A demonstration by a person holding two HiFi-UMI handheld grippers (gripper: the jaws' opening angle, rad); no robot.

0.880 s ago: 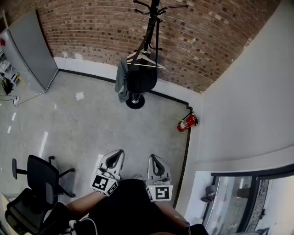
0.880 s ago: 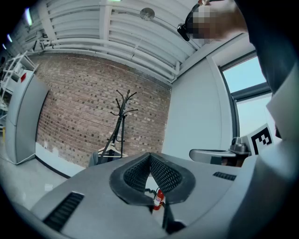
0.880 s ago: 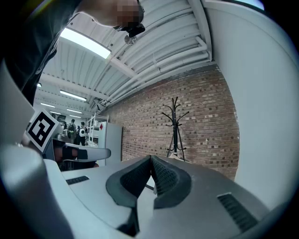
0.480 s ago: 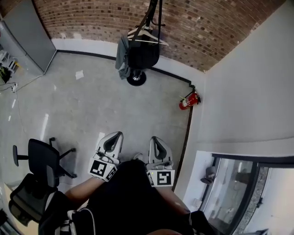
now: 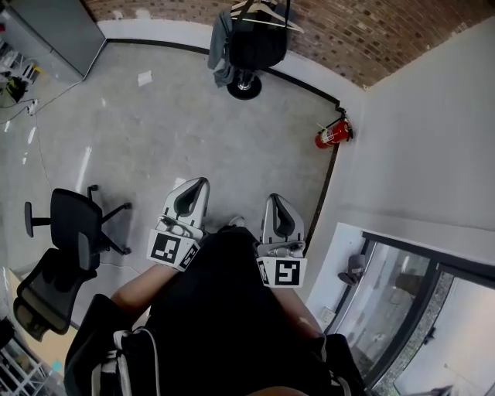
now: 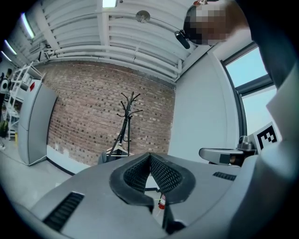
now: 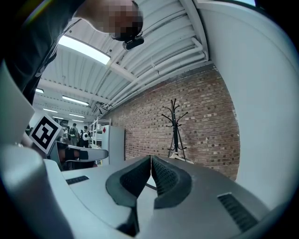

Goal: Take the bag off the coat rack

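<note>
The black coat rack (image 5: 246, 77) stands far ahead against the brick wall, cut off by the top edge of the head view. On it hang a black bag (image 5: 257, 45), a pale hanger and a grey garment (image 5: 223, 40). My left gripper (image 5: 198, 184) and right gripper (image 5: 279, 199) are side by side close to the person's body, level and far short of the rack. Both are shut with nothing between the pads. The left gripper view shows the rack (image 6: 127, 122) above the shut left gripper (image 6: 150, 156). In the right gripper view the rack (image 7: 175, 128) rises beyond the shut right gripper (image 7: 151, 158).
A red fire extinguisher (image 5: 332, 135) sits by the white wall on the right. A black office chair (image 5: 71, 232) is at the left, a sheet of paper (image 5: 145, 77) lies on the grey floor, and a grey cabinet (image 5: 58, 22) fills the far left corner. A window (image 5: 402, 309) is at the lower right.
In the head view the coat rack has slid up to the top edge and slightly right. Both grippers sit higher in the picture, still shut.
</note>
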